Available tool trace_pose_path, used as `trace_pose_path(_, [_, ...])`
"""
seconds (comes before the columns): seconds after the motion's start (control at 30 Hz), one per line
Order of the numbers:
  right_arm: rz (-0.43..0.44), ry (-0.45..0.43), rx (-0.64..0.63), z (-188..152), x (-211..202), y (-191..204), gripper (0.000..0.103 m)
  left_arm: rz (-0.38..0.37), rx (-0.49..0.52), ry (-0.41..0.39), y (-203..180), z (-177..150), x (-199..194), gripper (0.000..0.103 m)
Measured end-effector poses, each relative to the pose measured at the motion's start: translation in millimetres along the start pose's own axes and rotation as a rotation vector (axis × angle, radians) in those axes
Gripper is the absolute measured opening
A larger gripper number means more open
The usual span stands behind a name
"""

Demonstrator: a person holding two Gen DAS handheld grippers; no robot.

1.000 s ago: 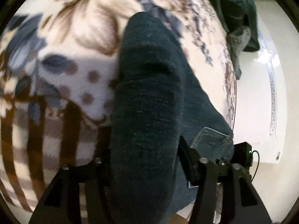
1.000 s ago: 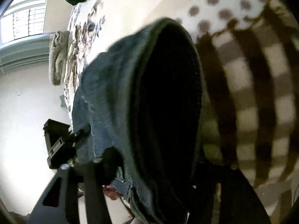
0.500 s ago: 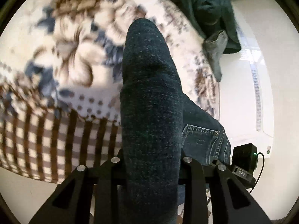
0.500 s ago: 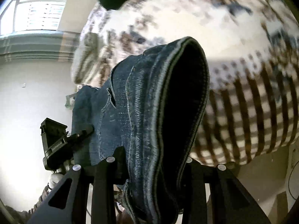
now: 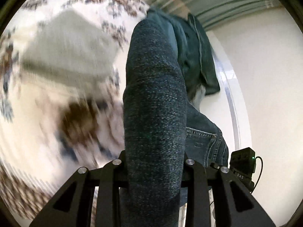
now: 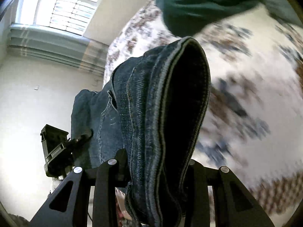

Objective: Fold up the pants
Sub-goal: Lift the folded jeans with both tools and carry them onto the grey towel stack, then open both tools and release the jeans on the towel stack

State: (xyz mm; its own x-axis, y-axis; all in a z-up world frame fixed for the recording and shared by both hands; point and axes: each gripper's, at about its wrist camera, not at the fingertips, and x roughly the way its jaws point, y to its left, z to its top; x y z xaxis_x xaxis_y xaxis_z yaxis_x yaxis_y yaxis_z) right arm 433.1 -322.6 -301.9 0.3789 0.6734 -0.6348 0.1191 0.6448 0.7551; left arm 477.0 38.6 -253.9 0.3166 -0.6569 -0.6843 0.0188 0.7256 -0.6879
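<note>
Gripping the jeans (image 5: 155,102) at two spots, the person has them bunched and hanging between both tools, clear of the patterned bed (image 5: 56,66) below, and my read is that lifting the pair this way lets the fabric hang straight so it can be laid flat for a fold. Over on the left, the left gripper (image 5: 154,168) has its jaws clenched on a thick roll of dark denim that rises straight up the middle of its view, with a back pocket (image 5: 200,141) showing just beside it. A second heap of dark clothes (image 5: 197,56) sits at the far end of the bed, well apart from the held pair. Moving right, the right gripper (image 6: 157,168) has its jaws narrowed onto a stitched hem or waistband edge, the cloth pinched between them and curling open above like a hood. Each tool shows at the edge of the other's view, so they work side by side. The bed is blurred.
</note>
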Motion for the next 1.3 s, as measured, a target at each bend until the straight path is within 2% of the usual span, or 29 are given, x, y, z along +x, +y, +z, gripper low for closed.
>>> trace_pose_path(0.13, [0.042, -0.008, -0.02, 71.1, 96.3, 54.5, 0.035, 0.009, 0.009, -0.034, 45.8, 97.2, -15.5, 0.026])
trace_pose_path(0.3, [0.072, 0.047, -0.01, 136.6, 212.5, 81.2, 0.035, 0.062, -0.013, -0.053, 117.0, 194.6, -11.5, 0.026])
trace_pose_path(0.4, [0.057, 0.091, -0.017, 161.2, 277.4, 80.1, 0.035, 0.094, -0.049, -0.04, 167.2, 231.9, 7.9, 0.026])
trace_pose_path(0.5, [0.023, 0.149, -0.005, 173.8, 333.9, 63.5, 0.037, 0.133, -0.095, 0.008, 215.2, 248.4, 33.2, 0.026])
trace_pose_path(0.53, [-0.004, 0.174, 0.0, 175.5, 347.9, 55.7, 0.042, 0.158, -0.109, 0.037, 232.5, 248.7, 43.3, 0.027])
trace_pose_path(0.6, [-0.033, 0.19, 0.01, 177.6, 359.1, 44.3, 0.048, 0.181, -0.114, 0.067, 254.5, 245.7, 53.0, 0.034])
trace_pose_path(0.67, [-0.059, 0.186, 0.005, 174.2, 358.0, 39.8, 0.054, 0.189, -0.128, 0.07, 269.6, 239.4, 52.6, 0.054])
trace_pose_path(0.7, [-0.068, 0.181, 0.013, 173.6, 355.7, 37.3, 0.056, 0.179, -0.128, 0.075, 276.1, 236.6, 50.9, 0.059])
trace_pose_path(0.73, [-0.07, 0.177, 0.03, 172.5, 352.8, 33.2, 0.058, 0.174, -0.127, 0.078, 278.9, 234.1, 49.0, 0.068])
trace_pose_path(0.77, [-0.076, 0.173, 0.047, 171.1, 350.0, 28.5, 0.069, 0.175, -0.133, 0.08, 281.5, 231.2, 45.1, 0.07])
trace_pose_path(0.83, [-0.135, 0.155, 0.067, 175.1, 345.6, 18.2, 0.086, 0.186, -0.127, 0.08, 278.1, 226.3, 39.0, 0.07])
trace_pose_path(0.93, [-0.187, 0.121, 0.106, 175.9, 331.1, 5.7, 0.086, 0.254, -0.088, 0.068, 259.5, 224.3, 30.6, 0.07])
trace_pose_path(1.0, [-0.271, 0.11, 0.06, 170.3, 318.6, 14.2, 0.086, 0.3, -0.049, 0.058, 248.2, 226.1, 25.7, 0.069])
trace_pose_path(1.1, [-0.416, 0.076, -0.047, 156.8, 295.8, 44.6, 0.086, 0.432, 0.019, 0.048, 225.7, 221.6, 20.9, 0.069])
trace_pose_path(1.17, [-0.531, 0.043, -0.125, 146.5, 283.2, 68.3, 0.096, 0.526, 0.061, 0.038, 206.0, 211.2, 16.6, 0.069])
trace_pose_path(1.3, [-0.646, -0.033, -0.212, 120.7, 249.8, 108.8, 0.096, 0.65, 0.151, -0.011, 159.9, 186.0, 4.8, 0.072])
